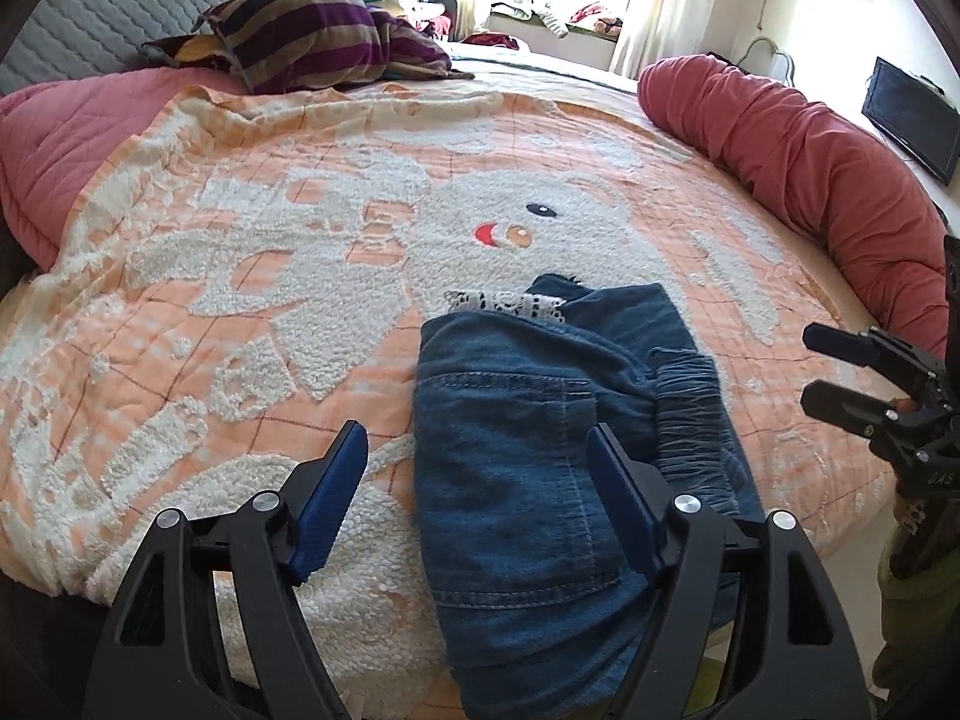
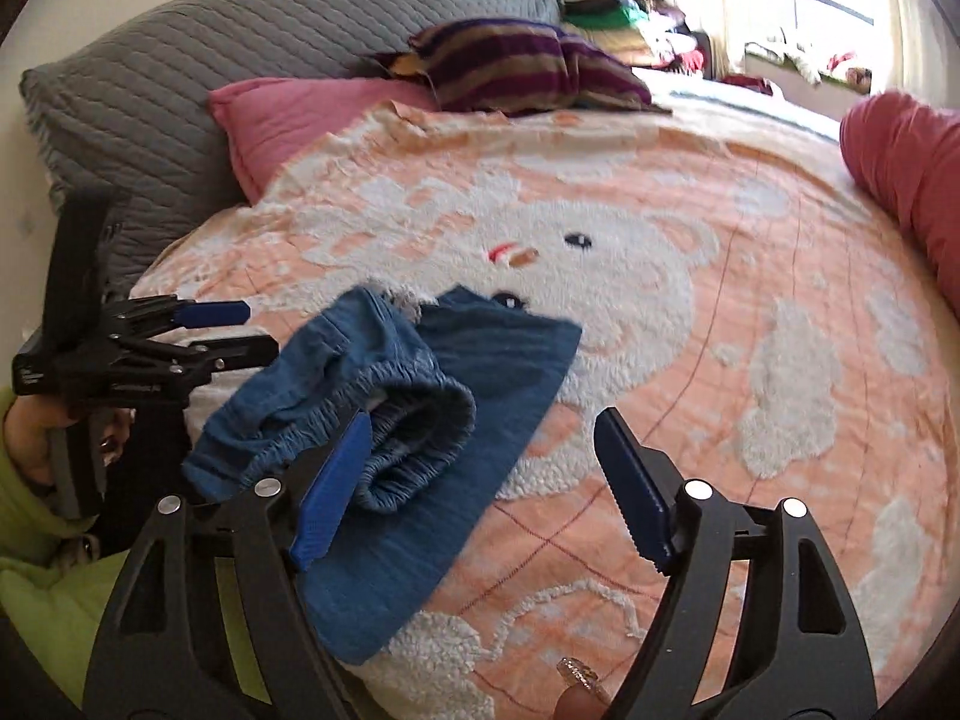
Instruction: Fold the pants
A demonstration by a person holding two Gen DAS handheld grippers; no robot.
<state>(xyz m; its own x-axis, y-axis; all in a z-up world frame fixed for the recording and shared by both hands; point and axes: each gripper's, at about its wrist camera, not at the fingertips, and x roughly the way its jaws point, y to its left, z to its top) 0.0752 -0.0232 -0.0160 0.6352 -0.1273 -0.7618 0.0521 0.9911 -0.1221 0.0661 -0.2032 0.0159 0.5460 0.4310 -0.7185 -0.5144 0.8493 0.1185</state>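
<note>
Nearest, the left gripper (image 1: 477,450) stands with jaws apart over the folded blue pants (image 1: 540,456) — nothing pinched. The right gripper (image 2: 483,441) is likewise spread, its left pad beside the elastic waistband (image 2: 414,420). The pants lie on the peach bear blanket (image 1: 240,300) — striped pillow (image 1: 312,36) beyond.

Your blue denim pants (image 1: 540,450): folded into a compact bundle, elastic waistband exposed, back pocket up, lying lower centre of frame.
</note>
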